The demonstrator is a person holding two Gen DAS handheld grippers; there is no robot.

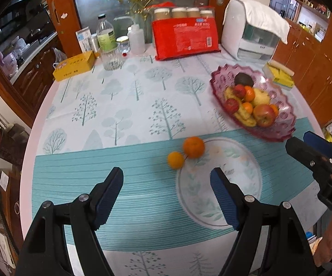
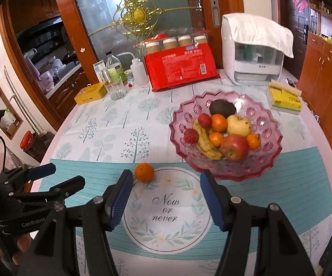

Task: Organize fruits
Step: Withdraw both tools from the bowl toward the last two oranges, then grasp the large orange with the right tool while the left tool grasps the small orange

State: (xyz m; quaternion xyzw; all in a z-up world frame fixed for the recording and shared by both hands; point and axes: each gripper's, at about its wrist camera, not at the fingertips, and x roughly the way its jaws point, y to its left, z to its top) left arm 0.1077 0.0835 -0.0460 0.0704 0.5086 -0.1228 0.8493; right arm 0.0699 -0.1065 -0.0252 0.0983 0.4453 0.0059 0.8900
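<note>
Both grippers hover over the worktop with jaws apart and empty. The left gripper (image 1: 167,185) is nearer: just ahead of it lie the small orange (image 1: 176,160) and larger orange (image 1: 193,147), touching. Farther right stands the fruit bowl (image 1: 283,133), near the right gripper (image 2: 166,188).

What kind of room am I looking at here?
Most likely a home dining area beside a kitchen. A round table with a tree-print cloth holds a pink fruit bowl, and behind a wood-framed glass door a kitchen counter with dishes shows.
</note>
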